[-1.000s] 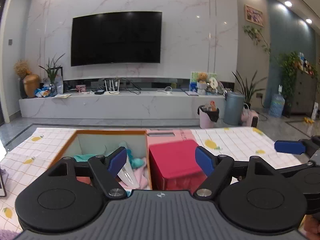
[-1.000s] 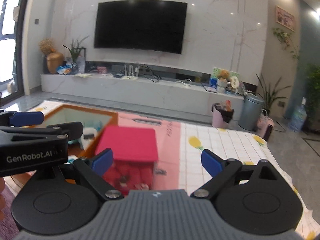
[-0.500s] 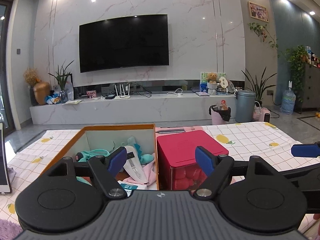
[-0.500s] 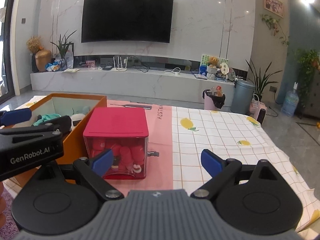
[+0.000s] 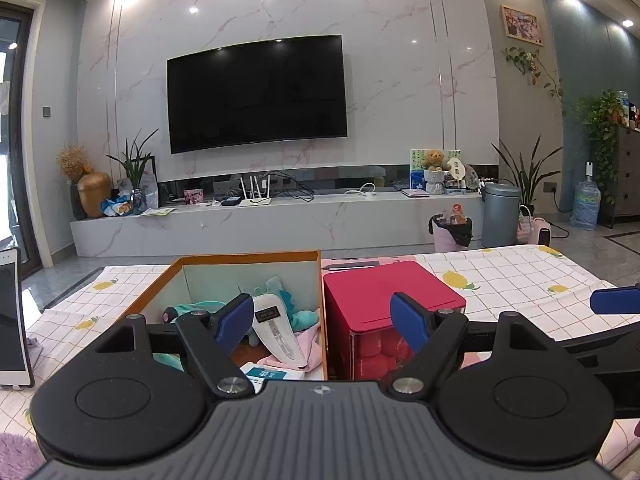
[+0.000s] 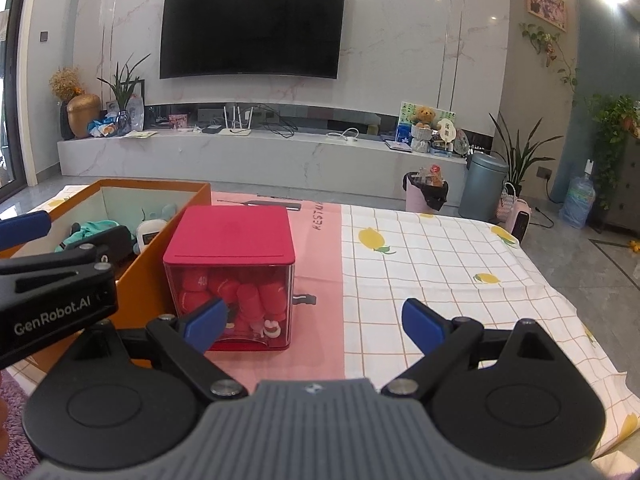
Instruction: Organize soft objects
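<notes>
**poster1:** Looking at the left tool (image 5: pixel 323 318), both blue pads are spread wide with nothing between them. It hangs over the seam where the orange box (image 5: pixel 248 258) meets the red-lidded clear box (image 5: pixel 390 292). Right tool (image 6: pixel 314 320) is wide too and holds nothing, just hovering near the front of that red box (image 6: pixel 229 236).

**poster2:** Where's the soft stuff?

**poster1:** Inside the orange box (image 6: pixel 160 188): a teal plush (image 5: pixel 292 312), something pink underneath, and a white pouch (image 5: pixel 276 332) lying on top. The clear box shows red rolled things (image 6: pixel 240 296) through its front wall, lid on. Both boxes sit side by side, touching, on the counter with the lemon-print cloth (image 6: pixel 440 264) and a pink mat (image 6: pixel 320 280).
</notes>
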Available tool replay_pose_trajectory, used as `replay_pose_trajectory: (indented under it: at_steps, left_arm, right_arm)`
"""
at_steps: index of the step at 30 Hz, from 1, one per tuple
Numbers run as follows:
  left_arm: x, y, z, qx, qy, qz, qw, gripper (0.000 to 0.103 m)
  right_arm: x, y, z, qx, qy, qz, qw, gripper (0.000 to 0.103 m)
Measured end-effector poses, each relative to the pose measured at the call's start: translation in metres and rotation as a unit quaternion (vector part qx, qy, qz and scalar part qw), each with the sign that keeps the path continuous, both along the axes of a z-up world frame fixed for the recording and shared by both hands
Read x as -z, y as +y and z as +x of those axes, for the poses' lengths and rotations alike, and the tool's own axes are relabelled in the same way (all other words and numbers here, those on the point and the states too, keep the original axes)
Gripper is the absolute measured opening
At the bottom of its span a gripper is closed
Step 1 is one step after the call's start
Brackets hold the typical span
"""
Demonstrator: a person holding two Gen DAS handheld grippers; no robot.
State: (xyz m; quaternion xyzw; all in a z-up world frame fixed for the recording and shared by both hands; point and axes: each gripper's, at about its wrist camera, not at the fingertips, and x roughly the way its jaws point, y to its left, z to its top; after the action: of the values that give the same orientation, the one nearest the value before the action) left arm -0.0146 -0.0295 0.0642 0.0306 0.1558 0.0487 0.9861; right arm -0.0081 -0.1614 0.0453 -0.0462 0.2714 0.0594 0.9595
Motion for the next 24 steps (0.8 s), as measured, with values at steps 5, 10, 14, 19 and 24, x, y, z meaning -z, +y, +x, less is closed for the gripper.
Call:
replay_pose_trajectory:
  at_steps: [5, 10, 14, 19, 24]
  left_arm:
    - [0.0, 0.001, 0.001, 0.002, 0.008, -0.007, 0.9999, 0.091]
    - [0.002, 0.001, 0.001, -0.001, 0.009, -0.001, 1.0, 0.091]
    - [0.0, 0.0, 0.002, -0.003, 0.009, -0.005, 0.9999, 0.091]
    - [0.002, 0.0, 0.001, -0.01, -0.002, 0.011, 0.9999, 0.091]
    - [0.02, -0.015, 0.009, 0.029, 0.057, 0.068, 0.9956, 0.094]
  right_arm:
    - [0.001, -0.001, 0.002, -0.002, 0.006, 0.004, 1.0, 0.093]
    - [0.001, 0.002, 0.003, -0.005, 0.01, -0.007, 1.0, 0.093]
    - [0.002, 0.003, 0.004, -0.005, 0.01, -0.008, 1.0, 0.092]
    - [0.001, 0.003, 0.002, 0.0, 0.002, -0.012, 1.0, 0.091]
    - [-0.006, -0.02, 0.004, 0.014, 0.012, 0.09, 0.996, 0.095]
